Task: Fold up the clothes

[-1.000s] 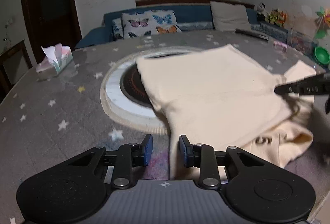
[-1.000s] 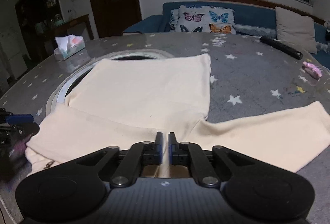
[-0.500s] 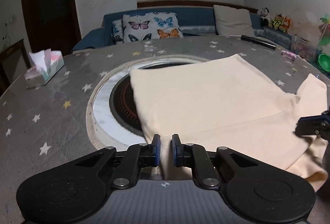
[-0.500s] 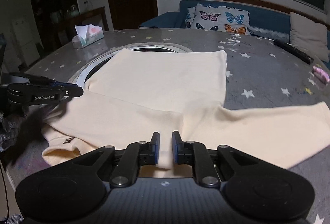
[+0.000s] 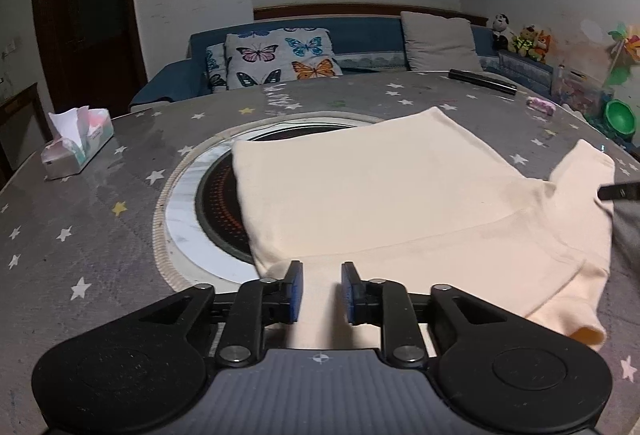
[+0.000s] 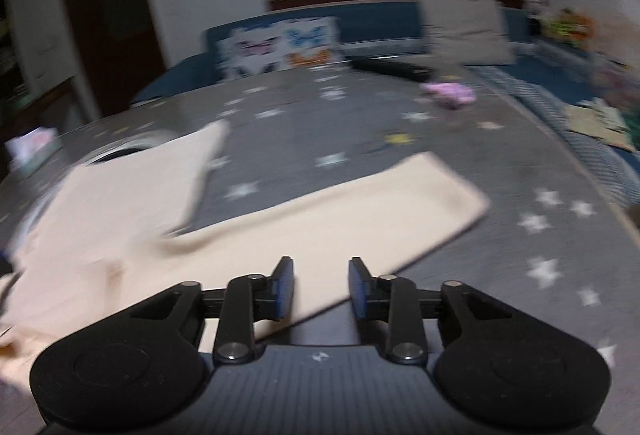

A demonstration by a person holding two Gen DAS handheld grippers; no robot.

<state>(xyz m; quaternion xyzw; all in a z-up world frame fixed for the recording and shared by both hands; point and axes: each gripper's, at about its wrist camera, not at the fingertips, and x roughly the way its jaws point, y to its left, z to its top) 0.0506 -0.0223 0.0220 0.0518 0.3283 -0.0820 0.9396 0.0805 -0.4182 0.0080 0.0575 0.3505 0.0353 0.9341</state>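
Note:
A cream long-sleeved shirt (image 5: 380, 195) lies flat on the round table (image 5: 100, 235), partly over its inset ring. My left gripper (image 5: 321, 291) sits at the shirt's near edge. Its jaws are opening, and a strip of cloth lies loose between the pads. One black finger of my right gripper (image 5: 620, 191) pokes in at the right, by the sleeve. The right wrist view is blurred by motion. There my right gripper (image 6: 320, 287) hangs over the near edge of the outstretched sleeve (image 6: 340, 223). Its jaws are opening, the sleeve lies under the gap, and the pads do not press it.
A tissue box (image 5: 76, 143) stands at the table's left. A black remote (image 5: 482, 81) and a small pink item (image 5: 541, 106) lie at the far right. A green bowl (image 5: 620, 119) sits beyond the right rim. A sofa with a butterfly cushion (image 5: 280, 61) is behind the table.
My left jaws narrowed on the shirt's edge, then parted again as the gripper slid forward. My right gripper swung right from the shirt's body to the sleeve and its jaws parted.

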